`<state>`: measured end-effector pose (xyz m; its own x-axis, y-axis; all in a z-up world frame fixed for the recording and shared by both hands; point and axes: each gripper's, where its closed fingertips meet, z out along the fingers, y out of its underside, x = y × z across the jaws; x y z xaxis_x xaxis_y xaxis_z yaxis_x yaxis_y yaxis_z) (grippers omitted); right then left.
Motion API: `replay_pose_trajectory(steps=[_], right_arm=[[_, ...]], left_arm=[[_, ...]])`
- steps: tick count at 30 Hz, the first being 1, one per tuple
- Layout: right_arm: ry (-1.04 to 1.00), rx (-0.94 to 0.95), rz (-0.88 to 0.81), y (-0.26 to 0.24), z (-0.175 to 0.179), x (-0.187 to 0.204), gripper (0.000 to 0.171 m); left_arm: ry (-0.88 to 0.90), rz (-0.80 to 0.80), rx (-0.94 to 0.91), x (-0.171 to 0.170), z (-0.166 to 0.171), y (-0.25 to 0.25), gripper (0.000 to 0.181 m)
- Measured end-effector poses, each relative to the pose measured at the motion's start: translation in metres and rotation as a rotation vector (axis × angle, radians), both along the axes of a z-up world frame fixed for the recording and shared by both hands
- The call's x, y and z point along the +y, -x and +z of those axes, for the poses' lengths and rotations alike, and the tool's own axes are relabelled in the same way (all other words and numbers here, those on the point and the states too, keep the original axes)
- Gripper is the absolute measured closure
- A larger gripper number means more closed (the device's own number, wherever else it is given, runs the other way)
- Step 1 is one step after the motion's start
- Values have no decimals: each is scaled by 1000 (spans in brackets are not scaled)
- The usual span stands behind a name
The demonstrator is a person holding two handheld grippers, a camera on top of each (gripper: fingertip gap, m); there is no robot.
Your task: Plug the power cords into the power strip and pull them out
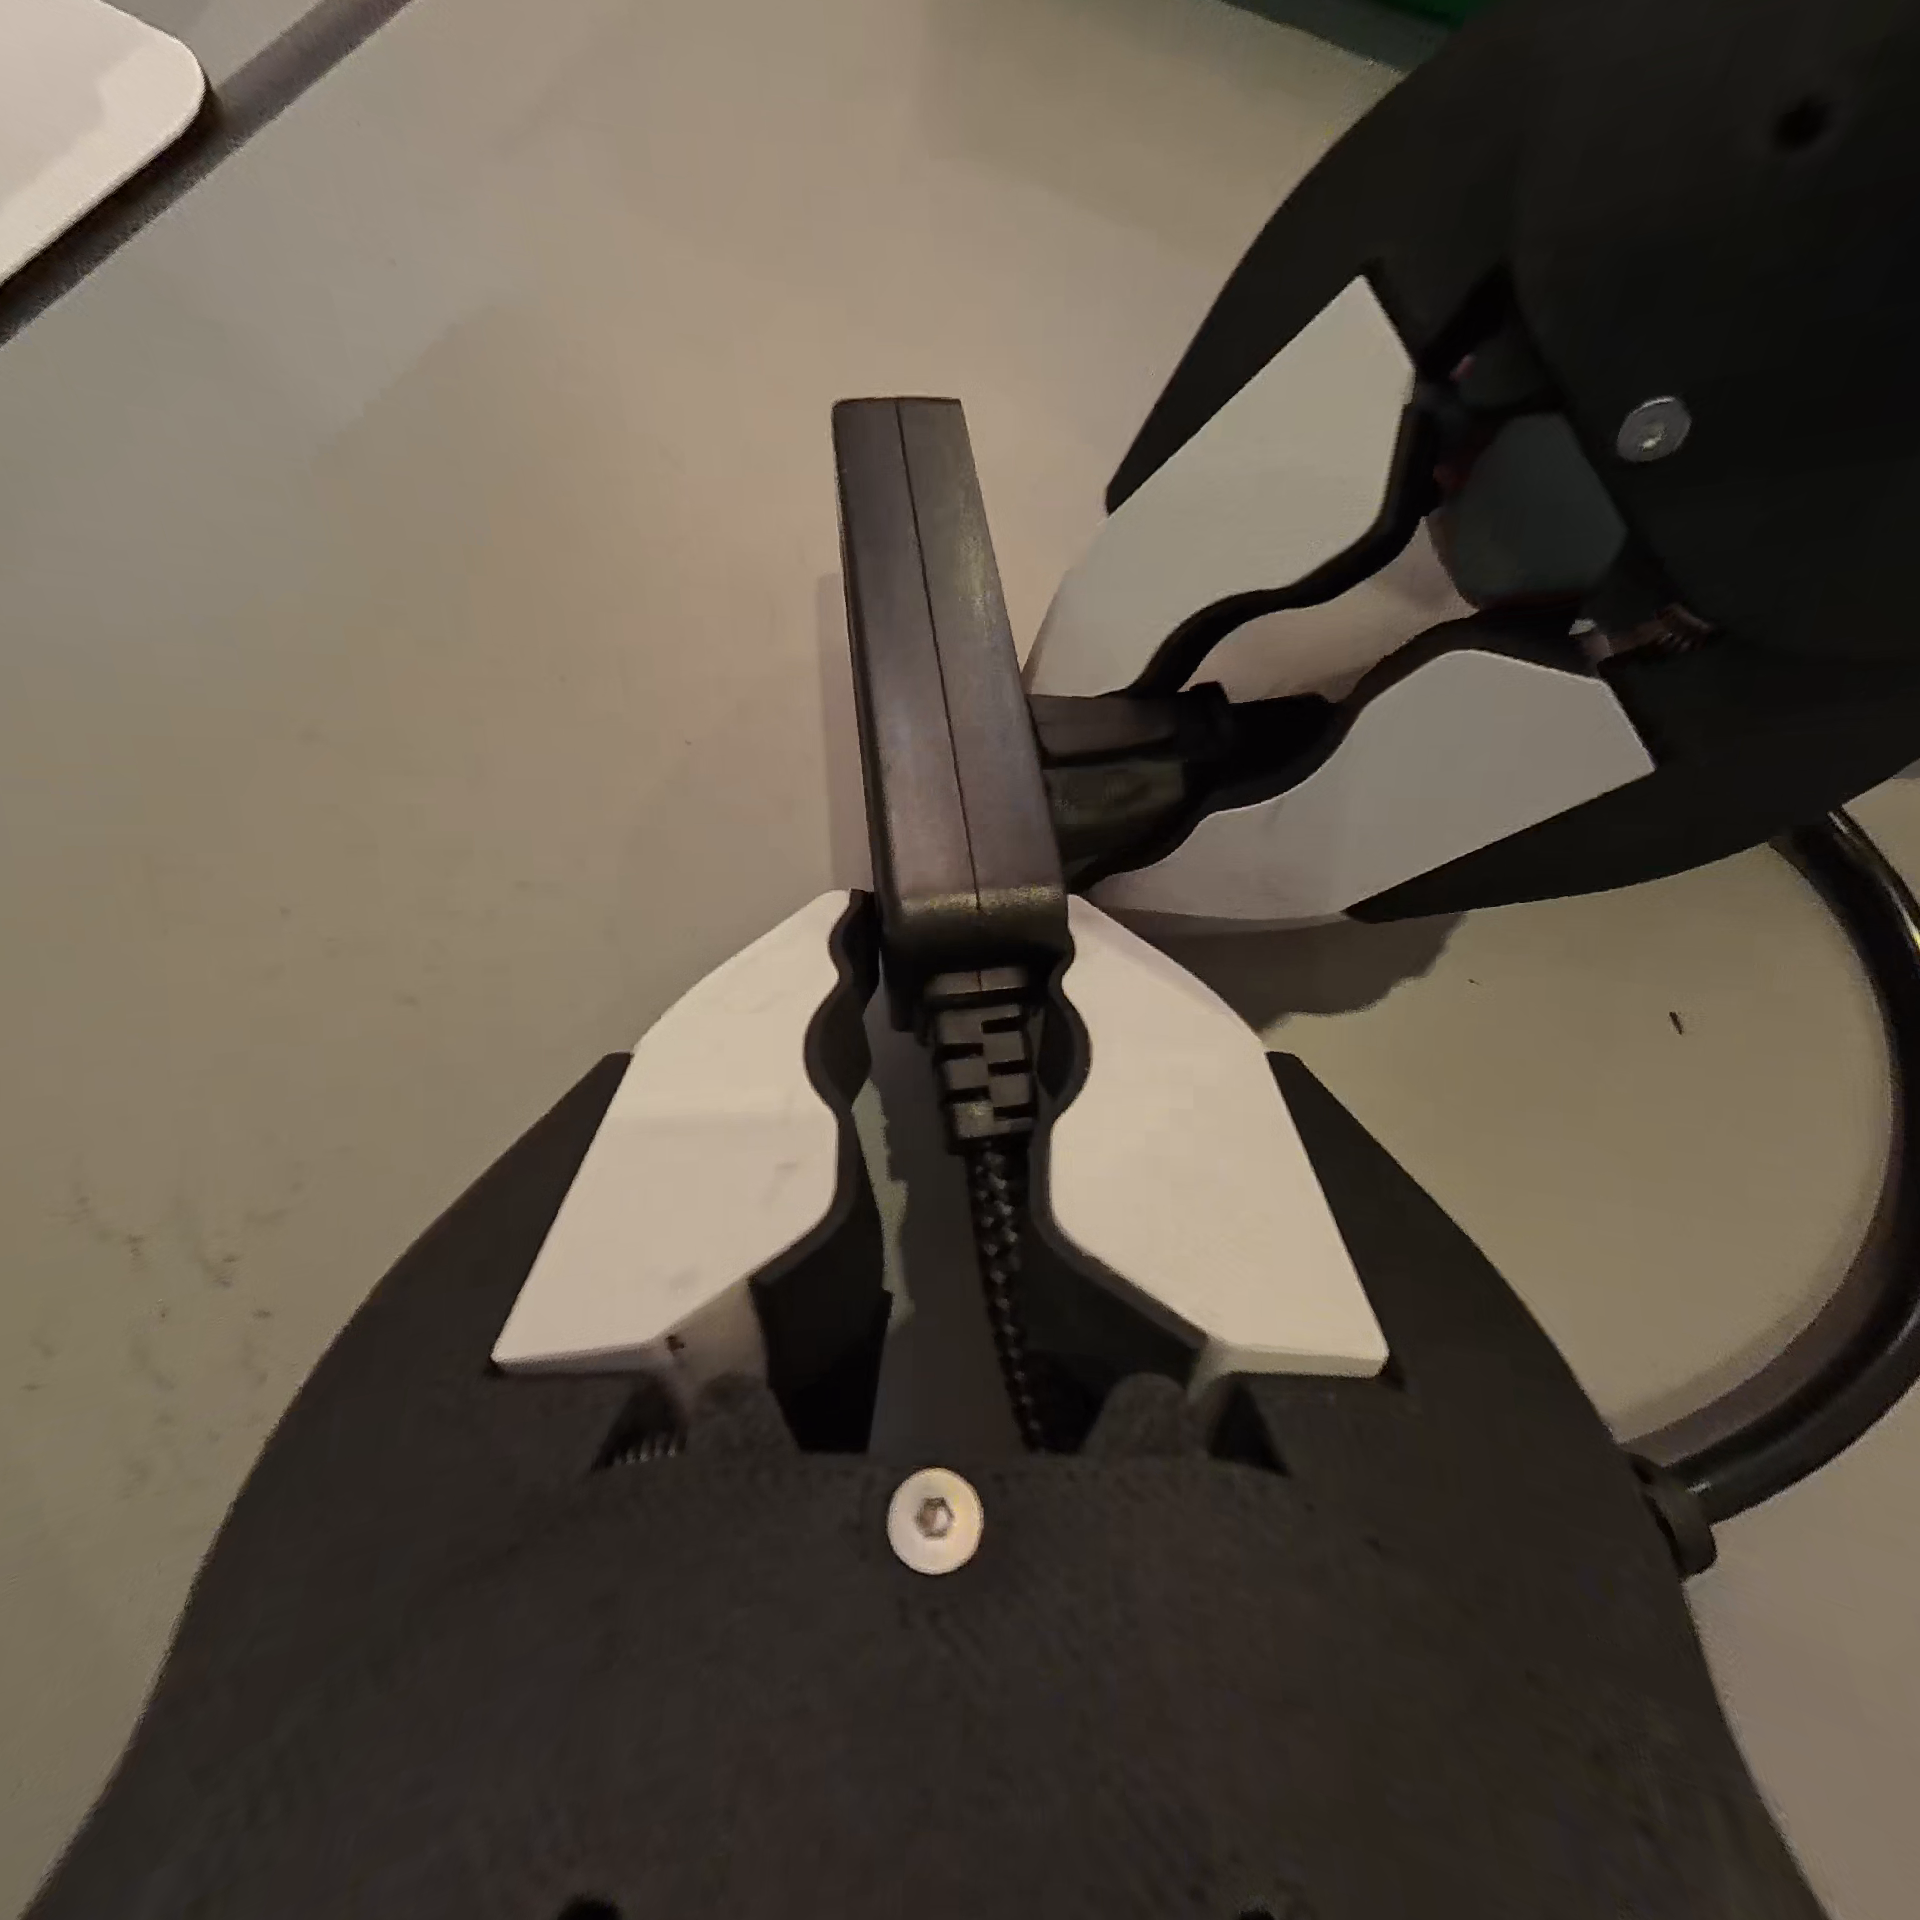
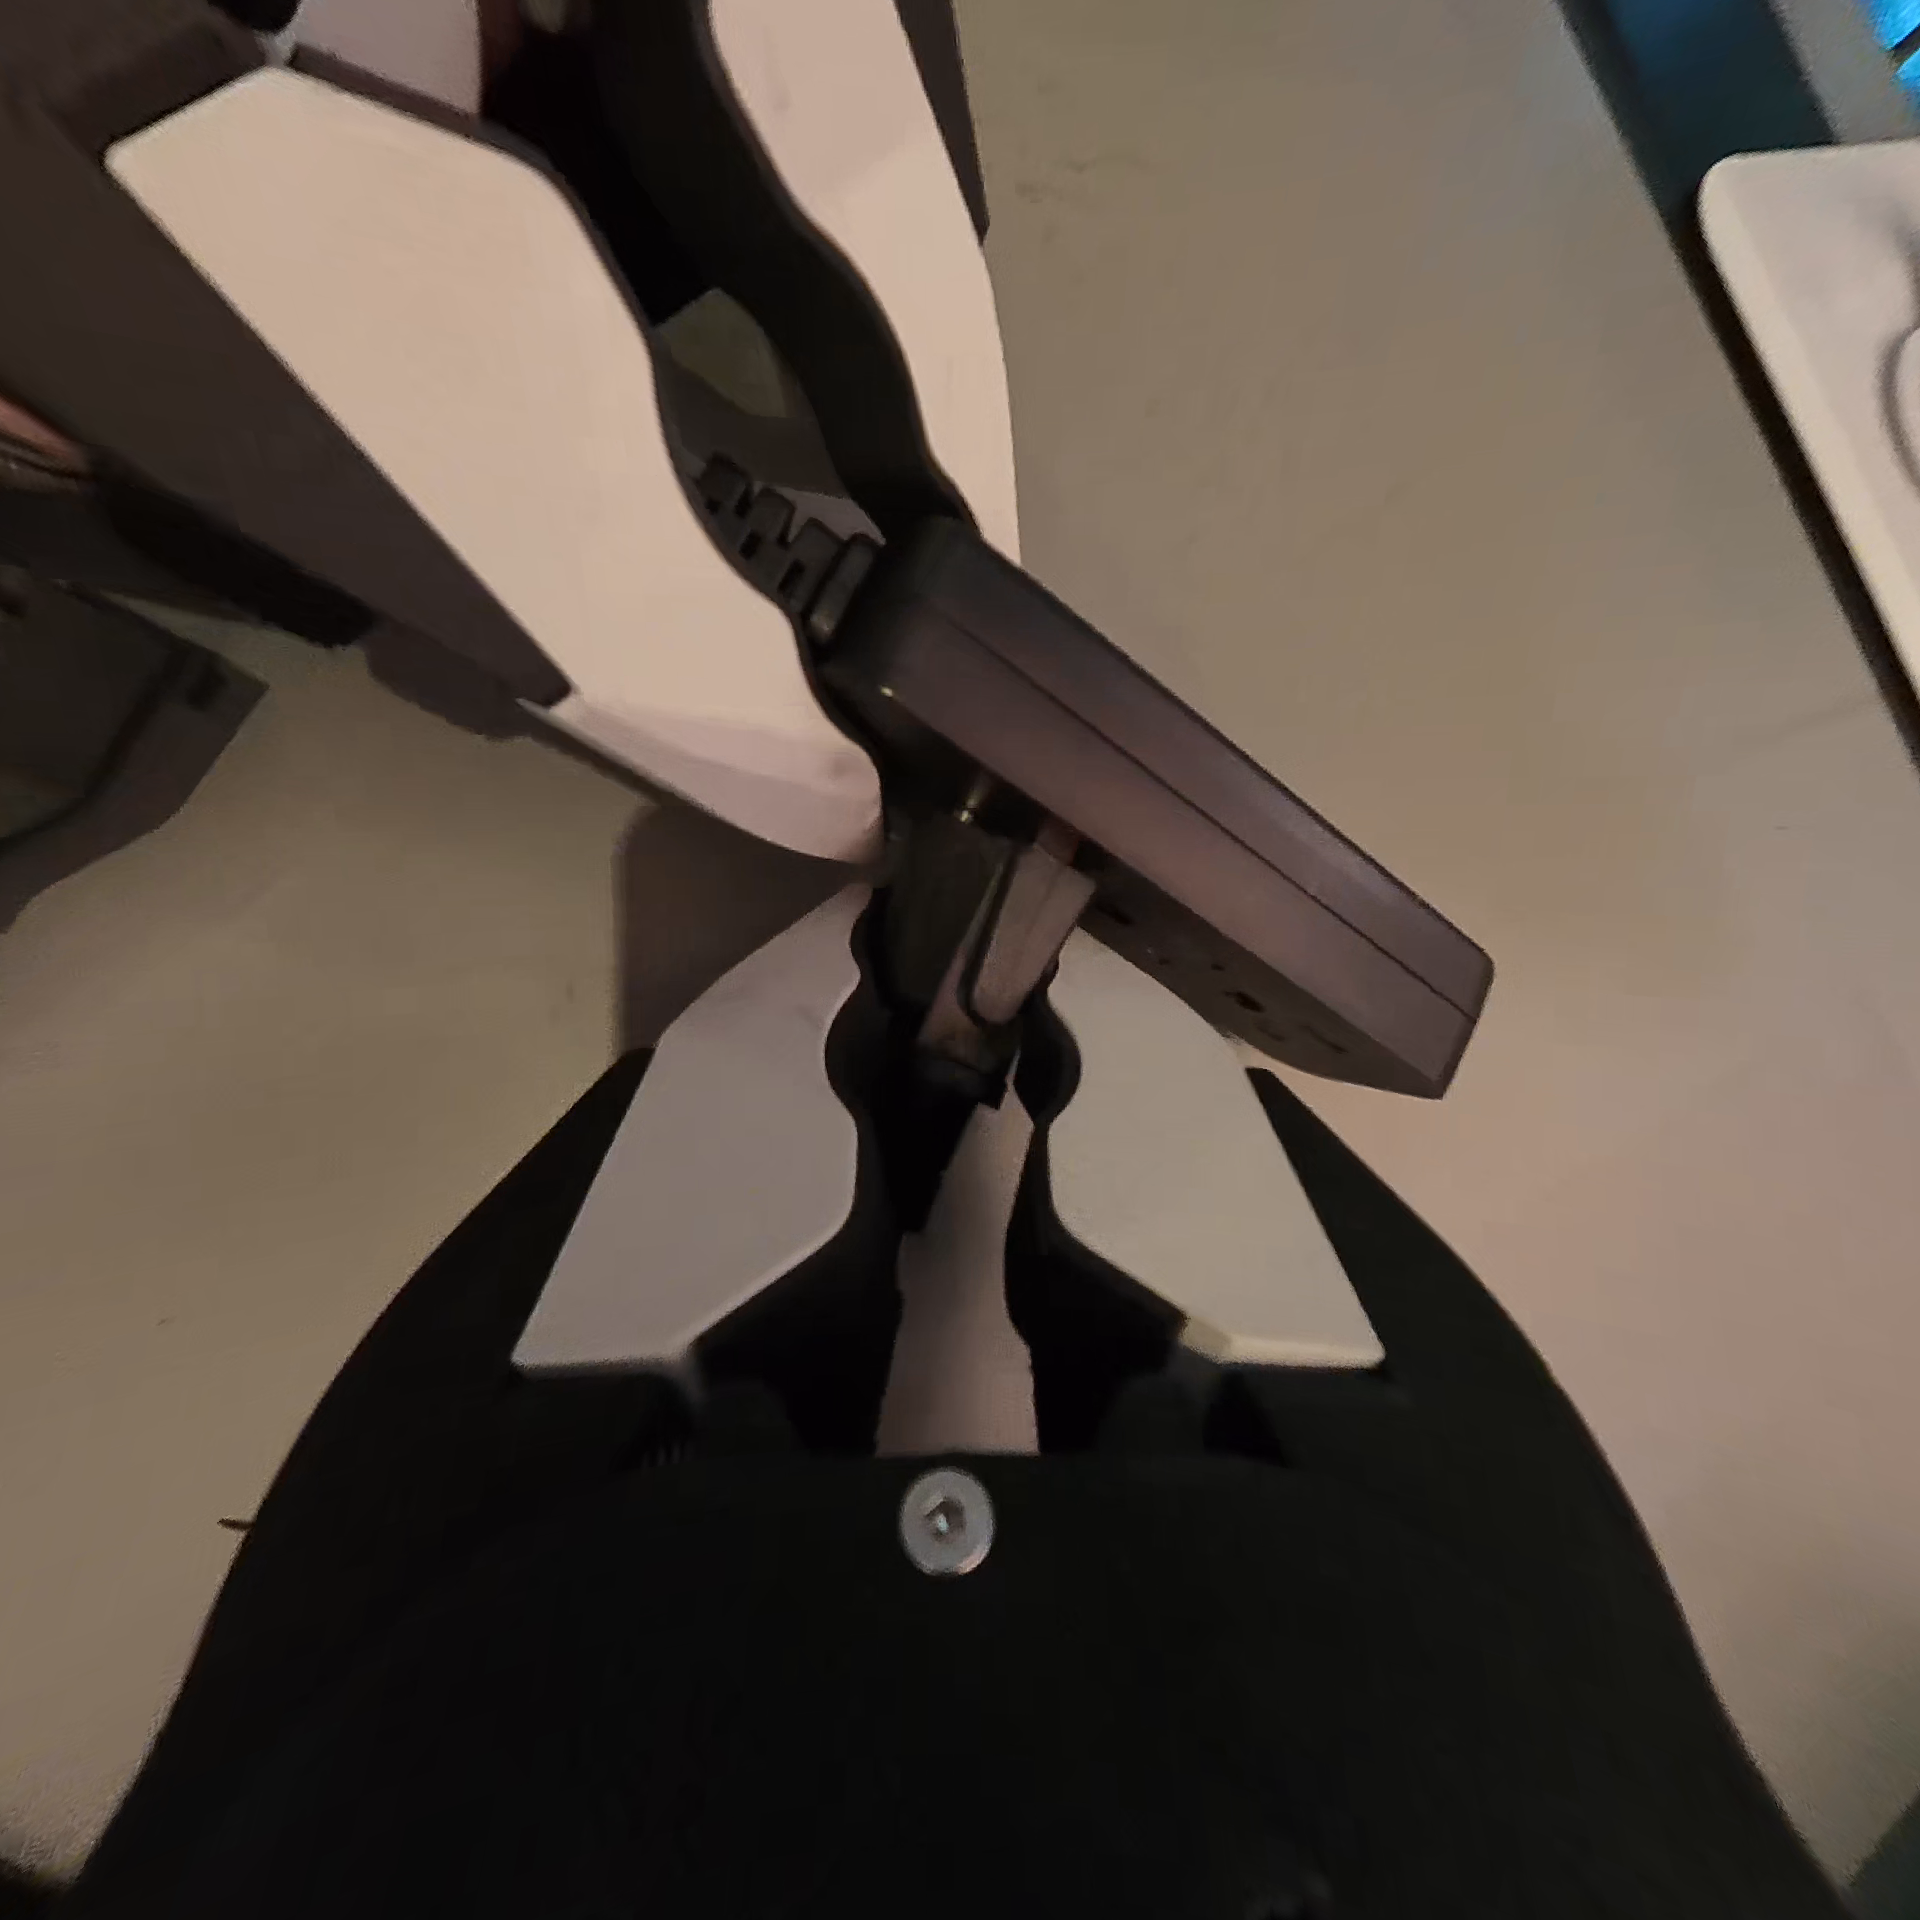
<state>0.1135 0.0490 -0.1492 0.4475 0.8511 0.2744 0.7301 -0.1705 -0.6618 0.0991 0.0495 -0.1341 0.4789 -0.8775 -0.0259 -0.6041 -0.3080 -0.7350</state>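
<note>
A black power strip [image 1: 935, 644] stands on its long edge over the beige table. My left gripper [image 1: 966, 956] is shut on its cord end, with the strain relief and braided cord [image 1: 997, 1247] running back between the fingers. My right gripper [image 1: 1101, 790] comes in from the right, shut on a black plug [image 1: 1101, 738] at the strip's socket face. In the right wrist view the right gripper [image 2: 961, 945] holds the plug [image 2: 935, 894] against the strip [image 2: 1143, 790]. A metal blade [image 2: 1029, 914] shows between plug and socket. The left gripper [image 2: 873, 644] shows at upper left.
A black cable [image 1: 1849, 1195] loops on the table [image 1: 468, 623] at the right behind my right gripper. A flat white object [image 1: 83, 135] lies at the far left corner. It may be the same white object at the right edge in the right wrist view [image 2: 1829, 364]. Only a small space, under 4 cm, lies between the two pairs of fingers.
</note>
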Motion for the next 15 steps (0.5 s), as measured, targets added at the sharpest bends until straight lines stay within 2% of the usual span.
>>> replay_pose_trajectory(steps=[15], right_arm=[[-272, 5, -8, -5, 13, 1, 147]], left_arm=[[-145, -62, 64, -4, 9, -3, 153]])
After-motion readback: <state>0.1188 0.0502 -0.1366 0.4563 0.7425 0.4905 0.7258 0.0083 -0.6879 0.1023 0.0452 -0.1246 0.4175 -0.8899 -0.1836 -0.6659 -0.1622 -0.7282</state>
